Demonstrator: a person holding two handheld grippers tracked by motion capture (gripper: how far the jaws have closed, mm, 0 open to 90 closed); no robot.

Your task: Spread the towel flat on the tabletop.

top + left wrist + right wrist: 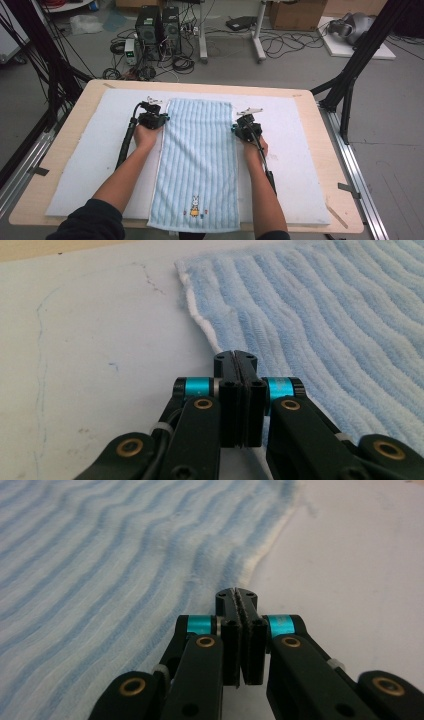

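A light blue striped towel (197,160) lies flat and lengthwise on a white mat (95,150). A small rabbit picture (195,206) marks its near end. My left gripper (157,112) sits at the towel's left edge, a little short of the far corner. In the left gripper view, the gripper (235,356) is shut, its tips right at the white hem of the towel (325,315). My right gripper (241,120) sits at the towel's right edge, level with the left. It (236,594) is shut too, at the hem of the towel (100,555), which puckers slightly there. No cloth shows between either pair of jaws.
The mat covers most of a wooden table (330,165). Bare mat (100,340) lies left of the towel and more (360,565) right of it. Beyond the table are black frame posts (360,55), computer towers (150,25) and cables on the floor.
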